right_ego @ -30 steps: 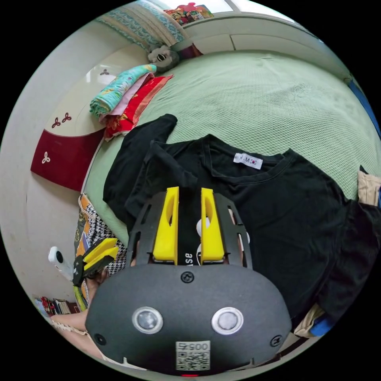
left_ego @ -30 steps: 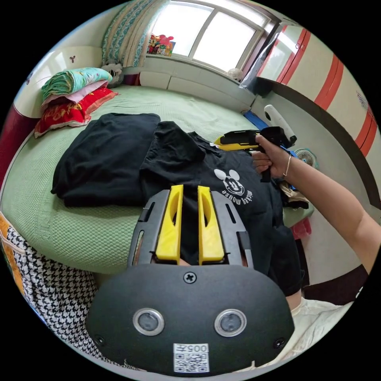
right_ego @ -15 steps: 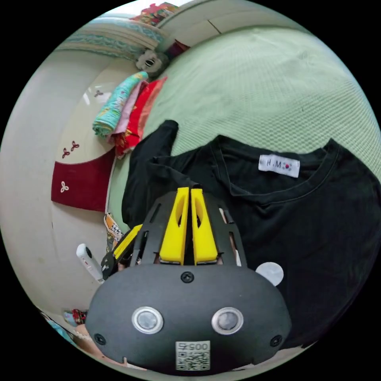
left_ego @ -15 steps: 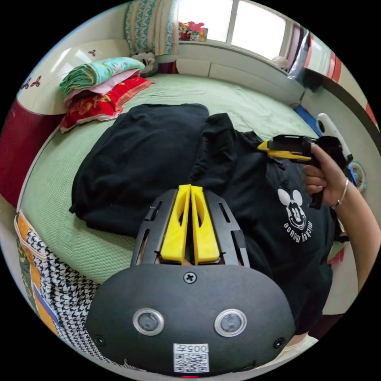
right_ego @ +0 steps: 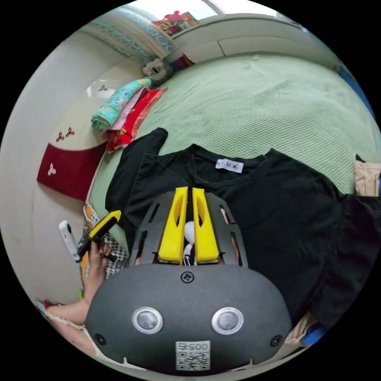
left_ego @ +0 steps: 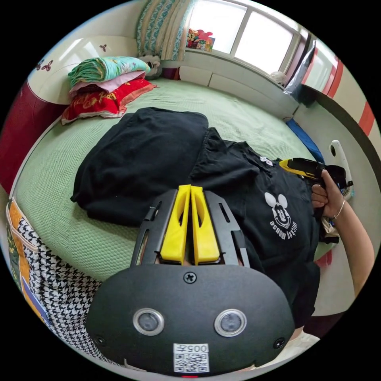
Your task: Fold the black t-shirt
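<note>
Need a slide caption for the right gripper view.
Right gripper jaws closed over a black t-shirt spread on a green bed.

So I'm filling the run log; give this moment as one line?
black t-shirt spread print-up on green bed | left gripper shut | right gripper shut | fold not started

Folded blankets (left_ego: 104,89) stacked on green bed (left_ego: 47,166); window (left_ego: 246,31) behind.

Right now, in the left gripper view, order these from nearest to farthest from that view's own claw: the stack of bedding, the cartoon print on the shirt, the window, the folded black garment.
1. Folded black garment, just above-left of the left claw; cartoon print, to its right. Too close to call.
2. Stack of bedding, upper left on the bed.
3. Window, top, beyond the bed.
</note>
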Tool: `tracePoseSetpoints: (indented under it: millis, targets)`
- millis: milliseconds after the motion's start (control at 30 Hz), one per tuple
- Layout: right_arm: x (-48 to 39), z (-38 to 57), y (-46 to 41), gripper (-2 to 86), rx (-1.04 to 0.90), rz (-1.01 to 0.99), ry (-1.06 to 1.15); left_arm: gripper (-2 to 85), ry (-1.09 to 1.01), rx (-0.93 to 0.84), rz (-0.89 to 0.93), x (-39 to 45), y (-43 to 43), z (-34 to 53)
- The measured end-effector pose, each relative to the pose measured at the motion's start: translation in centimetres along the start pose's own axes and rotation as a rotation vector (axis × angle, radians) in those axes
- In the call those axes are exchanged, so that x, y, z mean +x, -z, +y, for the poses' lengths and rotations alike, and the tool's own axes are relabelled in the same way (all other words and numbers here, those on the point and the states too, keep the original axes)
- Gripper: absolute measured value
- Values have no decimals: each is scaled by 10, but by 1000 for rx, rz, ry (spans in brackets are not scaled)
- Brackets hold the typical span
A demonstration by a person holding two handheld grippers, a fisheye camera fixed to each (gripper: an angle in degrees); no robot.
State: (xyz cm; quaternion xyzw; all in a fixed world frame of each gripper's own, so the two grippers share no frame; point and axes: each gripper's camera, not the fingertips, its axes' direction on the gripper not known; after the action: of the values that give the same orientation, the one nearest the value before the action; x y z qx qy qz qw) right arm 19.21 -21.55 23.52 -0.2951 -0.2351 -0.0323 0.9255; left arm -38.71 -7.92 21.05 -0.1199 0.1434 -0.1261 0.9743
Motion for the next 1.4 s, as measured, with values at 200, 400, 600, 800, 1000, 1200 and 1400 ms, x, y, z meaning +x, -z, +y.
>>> tracePoseSetpoints:
  millis: [200, 400, 600, 800, 1000, 1200, 1400]
  targets:
    - [7, 82, 75, 77, 37, 71, 105, -6, -118, -23, 94, 67, -2, 8]
    - [42, 147, 186, 89, 167, 230, 17, -6, -220, -3, 226, 155, -21, 1]
    - [96, 190, 251, 88, 242, 276, -214, -5, -286, -93, 303, 229, -75, -16]
    - [122, 199, 250, 111, 184, 285, -331, -4, -334, -184, 328, 251, -124, -16]
    - [122, 190, 234, 106, 91, 369, -361, -6, -284, -163, 363, 247, -142, -34]
    - [106, 182, 226, 57, 52, 472, -368, -6, -227, -142, 450, 249, -160, -42]
    - [67, 167, 233, -5, 64, 562, -310, -6, -272, -133, 409, 264, -172, -47]
